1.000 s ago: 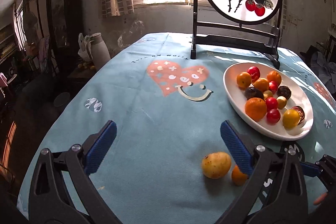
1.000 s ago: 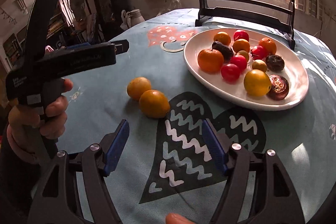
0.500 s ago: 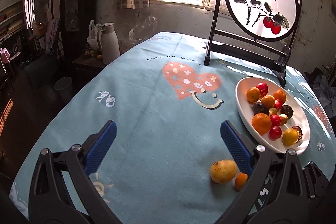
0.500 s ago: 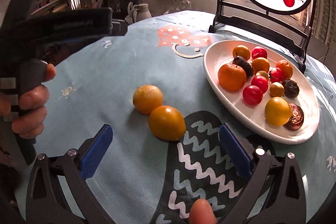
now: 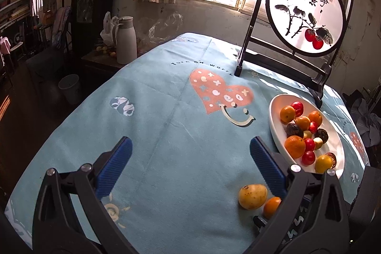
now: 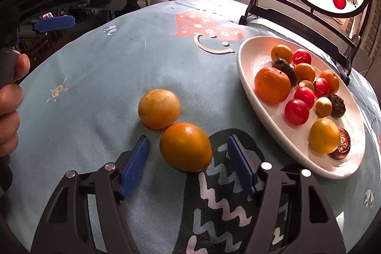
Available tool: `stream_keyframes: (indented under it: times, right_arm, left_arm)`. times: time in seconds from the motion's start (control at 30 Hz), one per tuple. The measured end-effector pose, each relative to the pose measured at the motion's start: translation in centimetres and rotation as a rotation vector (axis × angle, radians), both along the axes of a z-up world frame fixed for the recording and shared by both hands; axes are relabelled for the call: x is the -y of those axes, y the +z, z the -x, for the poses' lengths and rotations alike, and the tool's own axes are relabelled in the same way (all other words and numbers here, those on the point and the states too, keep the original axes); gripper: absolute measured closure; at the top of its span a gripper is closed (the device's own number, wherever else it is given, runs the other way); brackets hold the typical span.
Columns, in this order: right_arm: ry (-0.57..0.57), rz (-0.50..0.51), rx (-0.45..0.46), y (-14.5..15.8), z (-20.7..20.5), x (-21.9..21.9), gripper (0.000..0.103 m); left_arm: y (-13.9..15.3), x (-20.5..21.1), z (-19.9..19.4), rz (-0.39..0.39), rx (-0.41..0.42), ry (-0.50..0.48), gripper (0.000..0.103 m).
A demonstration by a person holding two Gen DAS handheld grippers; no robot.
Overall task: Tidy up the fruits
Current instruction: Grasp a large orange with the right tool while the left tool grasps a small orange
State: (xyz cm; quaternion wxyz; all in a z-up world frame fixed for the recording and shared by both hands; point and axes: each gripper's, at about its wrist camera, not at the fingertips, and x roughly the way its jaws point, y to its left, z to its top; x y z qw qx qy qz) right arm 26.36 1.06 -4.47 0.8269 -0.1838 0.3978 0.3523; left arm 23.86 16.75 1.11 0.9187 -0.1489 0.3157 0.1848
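Two loose fruits lie touching on the blue tablecloth: a spotted yellow fruit (image 6: pixel 159 108) (image 5: pixel 252 196) and an orange fruit (image 6: pixel 185 146) (image 5: pixel 271 206). My right gripper (image 6: pixel 187 139) points down at the orange fruit, which sits between its blue pads. Its jaws are closing, with a gap still showing on both sides. A white oval plate (image 6: pixel 257 56) (image 5: pixel 276 116) to the right holds several oranges, red and dark fruits. My left gripper (image 5: pixel 190 142) hovers open over bare cloth, left of the loose fruits, and holds nothing.
A black stand with a round painted screen (image 5: pixel 307 16) rises behind the plate. A grey thermos jug (image 5: pixel 126 39) and a bin (image 5: pixel 69 87) stand beyond the table's left edge. A person's hand (image 6: pixel 9 111) grips the left gripper's handle at the left.
My right gripper has come lower and closer until the orange fruit sits between its pads; its jaws widened, then narrowed. The left view has rolled slightly, with the gripper still open.
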Motion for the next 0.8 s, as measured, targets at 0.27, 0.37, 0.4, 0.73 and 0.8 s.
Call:
stream_keyframes:
  times: [0.27, 0.37, 0.4, 0.73, 0.8]
  right_arm:
    - [0.021, 0.011, -0.003, -0.2, 0.2, -0.4, 0.060]
    - [0.010, 0.002, -0.008, -0.1, 0.3, 0.0, 0.062]
    - [0.000, -0.005, -0.015, 0.1, 0.3, 0.4, 0.062]
    - [-0.157, -0.155, -0.021, 2.5, 1.3, 8.9, 0.062]
    - [-0.197, -0.183, -0.028, 2.9, 1.0, 10.3, 0.062]
  left_arm:
    - [-0.2, 0.0, -0.2, -0.006, -0.011, -0.001, 0.002]
    - [-0.5, 0.0, -0.4, -0.006, -0.018, -0.005, 0.002]
    - [-0.6, 0.1, -0.5, -0.009, -0.022, -0.008, 0.002]
    - [-2.2, 2.8, -1.9, -0.022, -0.079, -0.165, 0.002]
    - [-2.7, 4.3, -2.3, -0.040, -0.095, -0.242, 0.002]
